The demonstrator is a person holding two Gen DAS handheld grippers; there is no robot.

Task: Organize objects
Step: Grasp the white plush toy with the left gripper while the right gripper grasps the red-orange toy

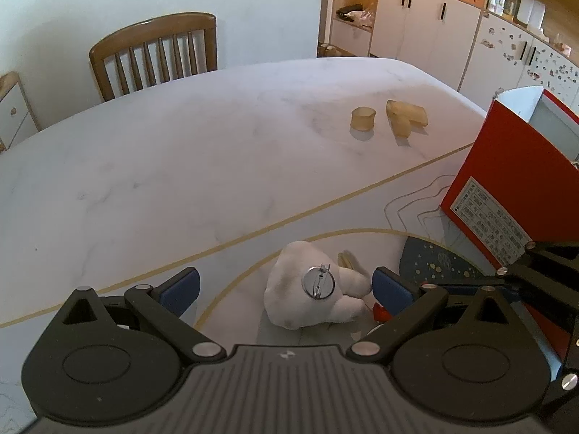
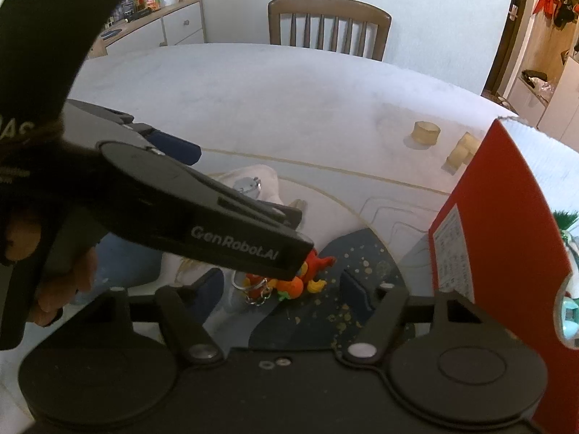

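Observation:
A white plush toy [image 1: 311,289] with a round metal pin clasp on its back lies on the table between the open fingers of my left gripper [image 1: 286,285]. It also shows in the right wrist view [image 2: 260,181], partly hidden by the left gripper's body. My right gripper [image 2: 282,289] is open and hovers above a red, orange and yellow keychain figure [image 2: 293,282] with a metal chain, lying on a dark blue speckled mat [image 2: 358,256]. A red box [image 1: 514,184] stands open at the right.
Three tan translucent blocks [image 1: 363,118] [image 1: 405,114] lie farther back on the white marble table [image 1: 181,166]. A wooden chair [image 1: 155,54] stands behind the table. White cabinets [image 1: 427,21] line the far wall. The left gripper's body [image 2: 202,213] crosses the right wrist view.

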